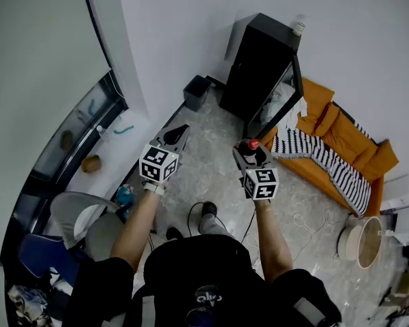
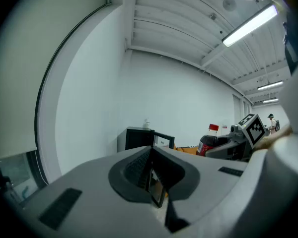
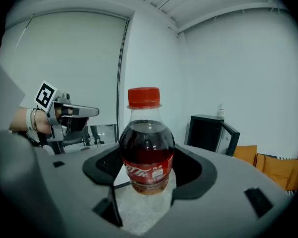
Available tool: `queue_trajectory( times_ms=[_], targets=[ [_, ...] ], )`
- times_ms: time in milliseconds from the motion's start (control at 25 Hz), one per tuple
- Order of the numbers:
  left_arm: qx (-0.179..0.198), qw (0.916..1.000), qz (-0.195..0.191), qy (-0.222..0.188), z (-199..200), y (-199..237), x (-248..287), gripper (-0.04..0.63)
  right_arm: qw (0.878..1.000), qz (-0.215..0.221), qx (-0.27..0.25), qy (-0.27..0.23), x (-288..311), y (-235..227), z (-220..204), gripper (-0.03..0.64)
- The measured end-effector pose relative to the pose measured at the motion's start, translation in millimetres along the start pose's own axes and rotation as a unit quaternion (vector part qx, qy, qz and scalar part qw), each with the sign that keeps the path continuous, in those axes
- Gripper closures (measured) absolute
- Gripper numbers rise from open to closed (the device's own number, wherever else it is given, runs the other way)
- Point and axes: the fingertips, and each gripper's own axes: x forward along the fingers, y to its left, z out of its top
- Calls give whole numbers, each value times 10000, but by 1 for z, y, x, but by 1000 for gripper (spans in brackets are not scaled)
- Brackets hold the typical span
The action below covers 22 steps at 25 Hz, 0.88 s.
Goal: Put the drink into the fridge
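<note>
The drink is a cola bottle [image 3: 147,152] with a red cap [image 1: 253,144] and a red label. My right gripper [image 3: 147,180] is shut on its lower body and holds it upright in the air, above the floor. The black fridge [image 1: 255,73] stands ahead against the wall, its door [image 1: 287,90] swung open to the right. It also shows beyond the bottle, the fridge [image 3: 206,133] at the right. My left gripper [image 1: 183,129] is shut with nothing in it, level with the right gripper and to its left. The bottle [image 2: 208,144] shows at the right in the left gripper view.
An orange sofa [image 1: 347,138] with a striped blanket [image 1: 320,159] stands right of the fridge. A dark bin [image 1: 196,92] sits left of it, a small object [image 1: 298,27] on top. A chair [image 1: 75,216] is at lower left; cables [image 1: 198,213] lie on the floor.
</note>
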Motion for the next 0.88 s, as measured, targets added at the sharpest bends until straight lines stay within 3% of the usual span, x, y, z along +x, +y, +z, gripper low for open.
queue_trajectory(
  times_ms=[480,880],
  targets=[
    [64,9999,-81,138,-5,2,44,595,10000,77,-41,-20,27,-28,1,310],
    [156,9996,51,246,1,-6,116,595,9997,230,-29,-85,56,-100,5,310]
  ],
)
